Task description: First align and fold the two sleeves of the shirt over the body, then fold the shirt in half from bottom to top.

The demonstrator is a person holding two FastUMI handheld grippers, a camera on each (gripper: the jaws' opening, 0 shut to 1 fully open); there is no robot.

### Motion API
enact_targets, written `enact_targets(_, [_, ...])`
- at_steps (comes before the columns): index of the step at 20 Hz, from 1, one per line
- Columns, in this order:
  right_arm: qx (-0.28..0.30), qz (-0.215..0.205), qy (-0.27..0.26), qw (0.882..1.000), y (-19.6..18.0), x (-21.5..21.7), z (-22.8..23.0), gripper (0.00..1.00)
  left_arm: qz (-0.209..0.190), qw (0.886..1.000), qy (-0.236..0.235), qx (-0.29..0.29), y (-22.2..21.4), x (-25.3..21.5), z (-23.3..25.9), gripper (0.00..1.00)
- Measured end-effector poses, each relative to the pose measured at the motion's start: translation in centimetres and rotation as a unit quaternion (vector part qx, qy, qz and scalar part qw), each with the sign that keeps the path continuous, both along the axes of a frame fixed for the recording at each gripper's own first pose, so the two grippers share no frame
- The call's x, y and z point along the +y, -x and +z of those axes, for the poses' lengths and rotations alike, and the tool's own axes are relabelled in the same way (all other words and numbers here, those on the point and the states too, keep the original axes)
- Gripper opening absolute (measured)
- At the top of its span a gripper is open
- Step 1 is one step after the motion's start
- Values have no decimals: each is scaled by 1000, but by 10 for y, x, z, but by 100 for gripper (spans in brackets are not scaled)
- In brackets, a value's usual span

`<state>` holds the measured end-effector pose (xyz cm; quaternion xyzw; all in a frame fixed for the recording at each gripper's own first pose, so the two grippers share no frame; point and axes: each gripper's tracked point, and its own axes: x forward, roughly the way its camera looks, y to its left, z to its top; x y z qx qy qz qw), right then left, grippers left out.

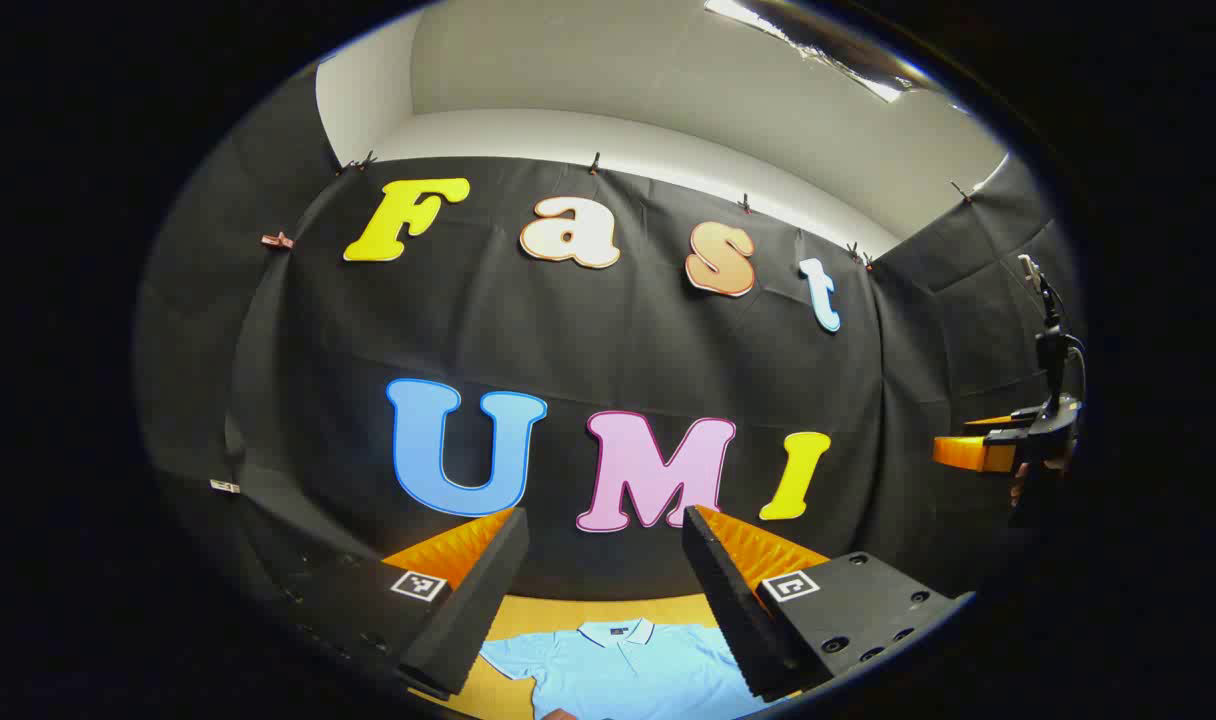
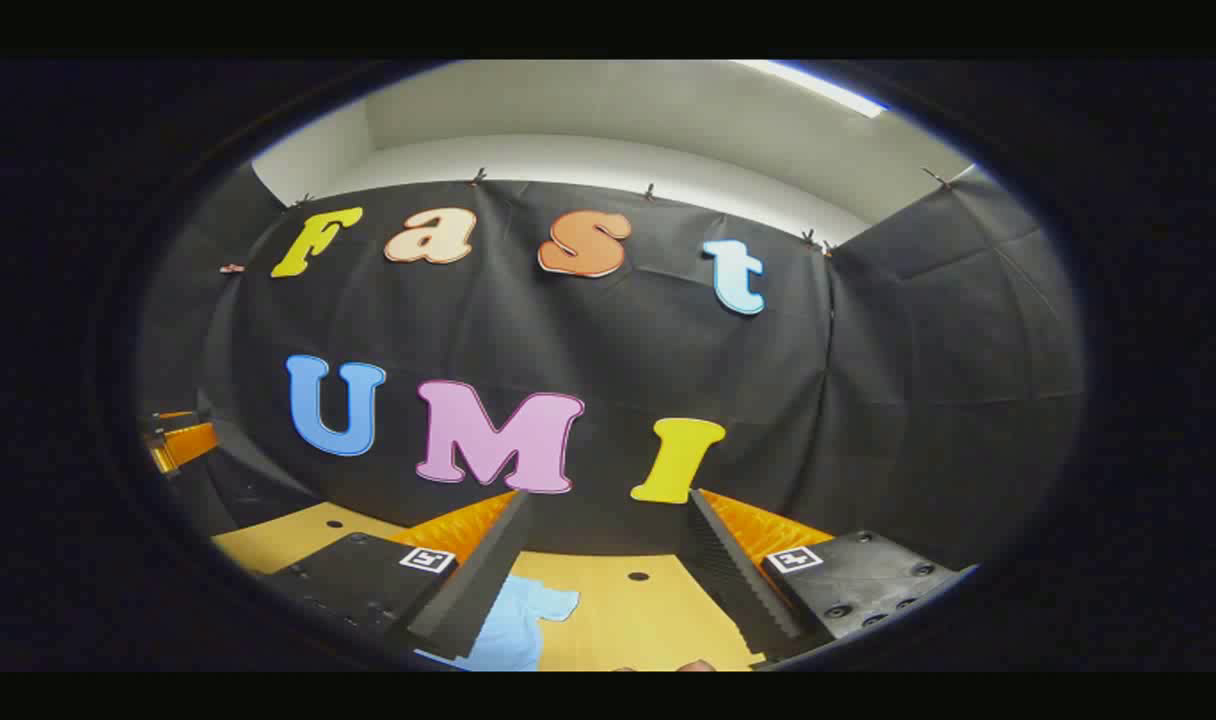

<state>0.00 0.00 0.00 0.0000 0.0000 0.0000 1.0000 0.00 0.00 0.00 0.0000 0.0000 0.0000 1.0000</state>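
Near the worktop's (image 1: pixel 608 610) far edge, the light blue shirt (image 1: pixel 623 670) lies flat, collar toward the booth wall, body spread over the yellow surface. Left claw (image 1: pixel 605 600): held above the shirt, fingers wide apart, nothing between them. Right claw (image 2: pixel 608 585): likewise wide open and empty, raised over bare worktop (image 2: pixel 618 600); one sleeve (image 2: pixel 528 615) of the shirt (image 2: pixel 513 630) shows beside its left finger, with open surface and a small dark hole (image 2: pixel 638 576) beyond. In the left gripper view the right claw (image 1: pixel 978 440) appears far off at the right side, well apart from the shirt.
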Motion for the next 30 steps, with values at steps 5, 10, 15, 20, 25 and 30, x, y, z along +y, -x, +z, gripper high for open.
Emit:
enact_targets(5, [12, -2, -6, 1000, -3, -1, -12, 95, 5, 1000, -3, 4, 3, 8, -3, 98])
enact_targets(10, [18, 1, -10, 1000, -8, 9, -17, 95, 17, 1000, 3, 9, 6, 23, -4, 98])
enact_targets(15, [24, 5, -25, 999, -11, 19, -25, 95, 8, 1000, 5, -27, 13, 27, 16, 99])
enact_targets(20, [40, 9, -18, 999, -16, 27, -33, 95, 16, 1000, -8, -10, 12, 37, 9, 98])
enact_targets(25, [34, 27, -5, 999, -33, 48, -25, 97, 32, 999, -17, 18, 11, 65, 4, 98])
enact_targets(30, [73, 59, -1, 996, -92, 66, -75, 95, 60, 995, -12, 74, -1, 87, -28, 98])
